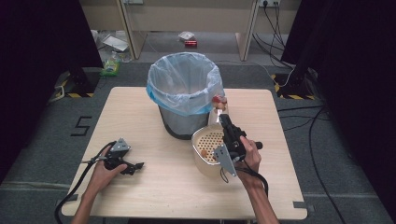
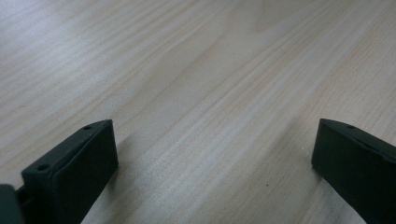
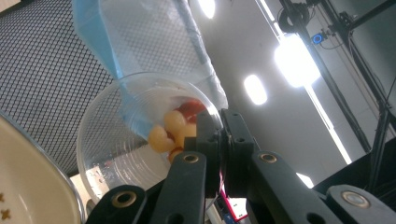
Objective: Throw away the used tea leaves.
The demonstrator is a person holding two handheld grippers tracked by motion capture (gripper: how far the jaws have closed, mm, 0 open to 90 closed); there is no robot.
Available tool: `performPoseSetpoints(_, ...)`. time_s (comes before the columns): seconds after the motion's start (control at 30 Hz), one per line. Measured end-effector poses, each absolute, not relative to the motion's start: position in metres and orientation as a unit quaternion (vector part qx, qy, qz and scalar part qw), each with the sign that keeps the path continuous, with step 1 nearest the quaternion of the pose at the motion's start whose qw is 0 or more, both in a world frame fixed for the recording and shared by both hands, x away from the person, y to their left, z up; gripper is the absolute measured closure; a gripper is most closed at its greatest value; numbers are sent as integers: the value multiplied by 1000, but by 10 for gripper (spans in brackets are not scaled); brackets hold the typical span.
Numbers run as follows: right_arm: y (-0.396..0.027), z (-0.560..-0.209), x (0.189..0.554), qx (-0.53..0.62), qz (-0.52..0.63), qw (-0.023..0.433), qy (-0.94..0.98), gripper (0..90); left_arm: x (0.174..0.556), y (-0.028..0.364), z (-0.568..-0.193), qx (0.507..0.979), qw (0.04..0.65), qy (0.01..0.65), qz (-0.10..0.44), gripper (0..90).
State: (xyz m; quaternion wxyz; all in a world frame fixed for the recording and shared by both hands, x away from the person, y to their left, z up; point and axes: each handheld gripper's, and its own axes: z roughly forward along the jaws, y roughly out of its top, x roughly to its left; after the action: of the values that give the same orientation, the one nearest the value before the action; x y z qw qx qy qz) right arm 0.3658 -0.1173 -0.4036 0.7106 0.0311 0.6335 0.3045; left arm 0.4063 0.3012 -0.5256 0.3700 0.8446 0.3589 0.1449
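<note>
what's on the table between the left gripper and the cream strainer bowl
Nothing: in the high view, only bare table separates the left gripper from the strainer bowl.

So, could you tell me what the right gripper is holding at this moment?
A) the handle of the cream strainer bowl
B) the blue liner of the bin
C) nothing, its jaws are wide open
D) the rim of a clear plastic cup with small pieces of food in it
D: in the right gripper view the right gripper has its jaws shut on the rim of the clear plastic cup, which holds yellow and red pieces, beside the mesh bin.
</note>
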Motion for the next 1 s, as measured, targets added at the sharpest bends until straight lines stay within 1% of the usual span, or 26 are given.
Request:
performPoseSetpoints(0.13,-121,-399,363,32,304,720,623,877,406,301,-526,845,370,359,145,0)
performPoseSetpoints(0.5,-118,-392,361,29,315,728,609,876,406,301,-526,845,370,359,145,0)
performPoseSetpoints(0.8,-117,-397,360,27,317,722,615,875,406,301,-526,845,370,359,145,0)
performPoseSetpoints(1.0,-116,-396,358,2,308,747,590,875,406,301,-526,845,370,359,145,0)
